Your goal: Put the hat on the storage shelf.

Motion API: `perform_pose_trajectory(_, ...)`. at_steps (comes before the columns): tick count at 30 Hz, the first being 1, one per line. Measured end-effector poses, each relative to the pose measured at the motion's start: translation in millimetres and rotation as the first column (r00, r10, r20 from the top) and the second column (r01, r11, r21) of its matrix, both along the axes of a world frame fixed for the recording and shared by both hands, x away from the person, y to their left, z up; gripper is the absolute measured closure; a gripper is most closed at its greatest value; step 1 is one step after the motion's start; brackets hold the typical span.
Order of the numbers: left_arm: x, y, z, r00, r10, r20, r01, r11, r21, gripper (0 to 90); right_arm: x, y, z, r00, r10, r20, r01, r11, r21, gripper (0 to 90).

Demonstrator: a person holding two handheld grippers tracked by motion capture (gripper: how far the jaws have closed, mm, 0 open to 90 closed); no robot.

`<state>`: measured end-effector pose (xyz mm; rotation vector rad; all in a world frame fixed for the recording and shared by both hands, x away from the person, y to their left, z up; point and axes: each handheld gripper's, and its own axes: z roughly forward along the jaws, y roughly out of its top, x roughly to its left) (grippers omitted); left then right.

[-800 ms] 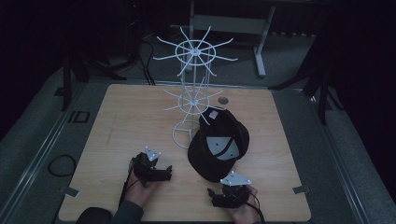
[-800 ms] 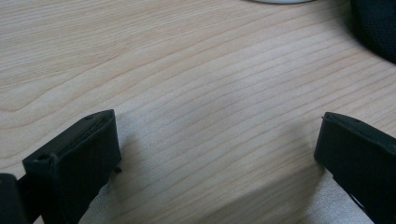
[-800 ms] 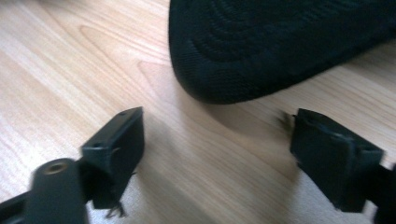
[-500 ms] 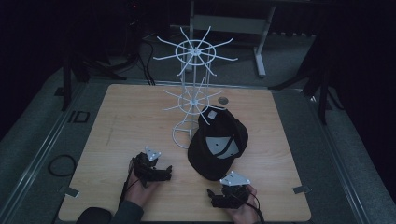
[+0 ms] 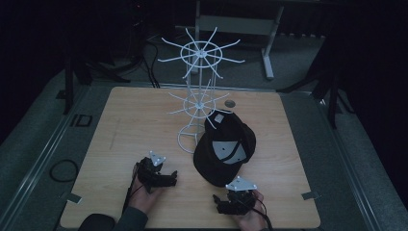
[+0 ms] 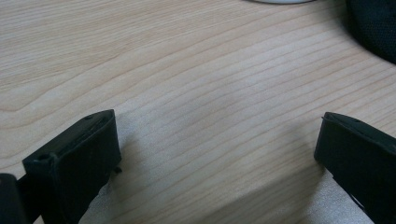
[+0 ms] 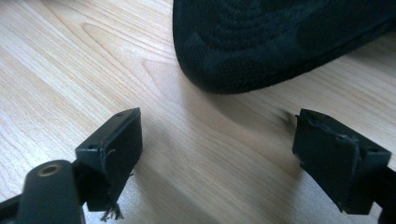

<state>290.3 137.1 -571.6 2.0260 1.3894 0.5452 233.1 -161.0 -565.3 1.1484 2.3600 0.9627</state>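
Note:
A black cap (image 5: 225, 149) lies crown down on the wooden table (image 5: 125, 125), its pale inner label facing up, beside a white wire rack (image 5: 198, 91). My left gripper (image 5: 163, 174) rests on the table left of the cap, open, with bare wood between its jaws (image 6: 218, 126). The cap's edge (image 6: 373, 23) and the rack's base ring (image 6: 280, 1) show at the top of the left gripper view. My right gripper (image 5: 233, 197) sits at the front edge just below the cap, open (image 7: 219, 121) and holding nothing. The cap's brim (image 7: 280, 42) lies just ahead of its jaws.
The rack's round base (image 5: 188, 142) stands mid-table, touching the cap's left side. A small round disc (image 5: 230, 103) lies near the back. A metal frame (image 5: 240, 24) stands behind the table on the dark floor.

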Motion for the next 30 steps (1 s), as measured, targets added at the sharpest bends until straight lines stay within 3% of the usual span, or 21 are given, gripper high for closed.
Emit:
perform_pose_trajectory(7,0.0,0.0,0.0,1.0,0.0,0.0,0.0,1.0,0.0,0.1,1.2,-2.6,4.2,0.9984,-0.005,-0.056,0.01,0.9962,0.087,24.8)
perform_pose_trajectory(13,0.0,0.0,0.0,1.0,0.0,0.0,0.0,1.0,0.0,0.2,6.0,-4.4,9.4,0.9988,-0.016,-0.046,0.023,0.9886,0.149,31.7)
perform_pose_trajectory(23,0.0,0.0,0.0,1.0,0.0,0.0,0.0,1.0,0.0,0.2,17.3,-6.1,18.0,0.9989,-0.035,-0.033,0.04,0.986,0.162,43.1)
perform_pose_trajectory(30,0.0,0.0,0.0,1.0,0.0,0.0,0.0,1.0,0.0,0.1,28.6,-8.6,20.3,0.9979,-0.043,-0.049,0.053,0.9729,0.225,47.1)
